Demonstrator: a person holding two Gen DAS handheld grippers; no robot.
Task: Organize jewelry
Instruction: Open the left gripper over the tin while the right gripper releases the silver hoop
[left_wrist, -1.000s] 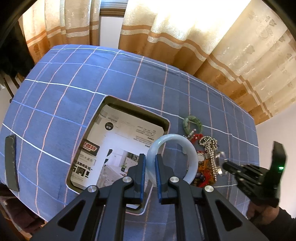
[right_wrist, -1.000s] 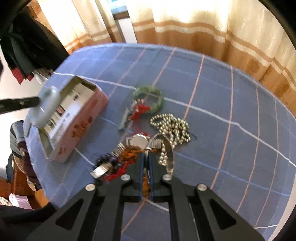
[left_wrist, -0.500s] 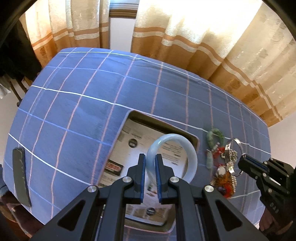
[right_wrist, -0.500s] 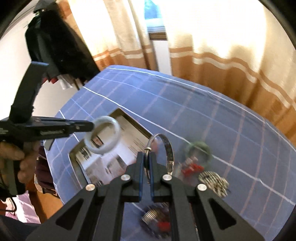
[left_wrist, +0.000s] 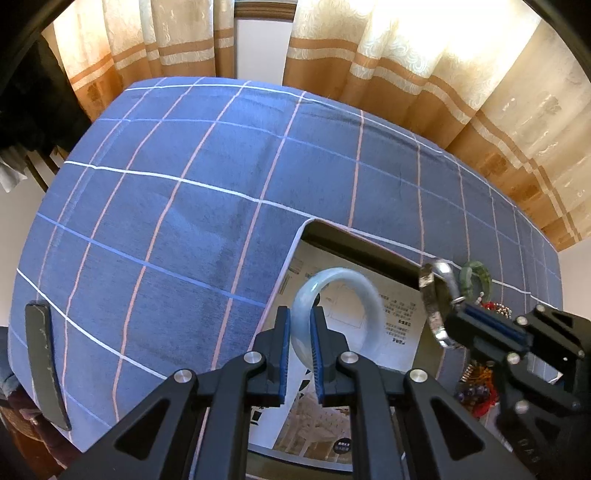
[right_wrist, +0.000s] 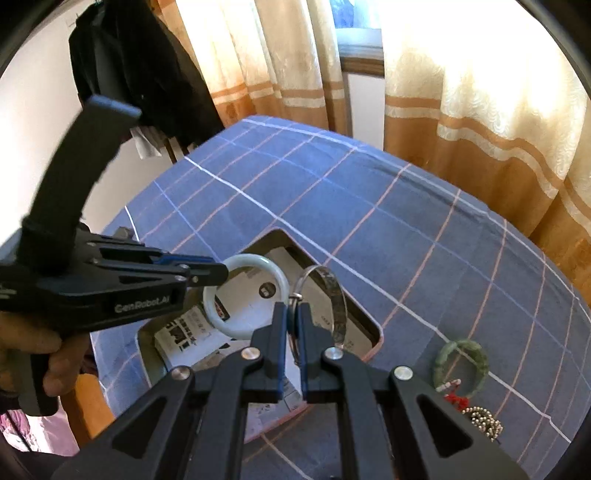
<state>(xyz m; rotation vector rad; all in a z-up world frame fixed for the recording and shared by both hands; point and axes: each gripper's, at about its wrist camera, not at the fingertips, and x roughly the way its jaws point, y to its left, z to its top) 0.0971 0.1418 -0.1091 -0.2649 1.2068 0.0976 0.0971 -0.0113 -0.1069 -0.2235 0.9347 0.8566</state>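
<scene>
The left gripper (left_wrist: 300, 345) is clamped on a pale jade bangle (left_wrist: 338, 317), held upright above the open box (left_wrist: 369, 251) lined with printed paper. Just beside it, the right gripper (right_wrist: 293, 334) pinches a silver bracelet (right_wrist: 334, 299) over the same box. On the blue checked tablecloth (left_wrist: 184, 221) to the right lie a green bangle (right_wrist: 461, 365), silver beads (right_wrist: 485, 421) and red cord pieces. Curtains (left_wrist: 443, 74) hang behind the table.
</scene>
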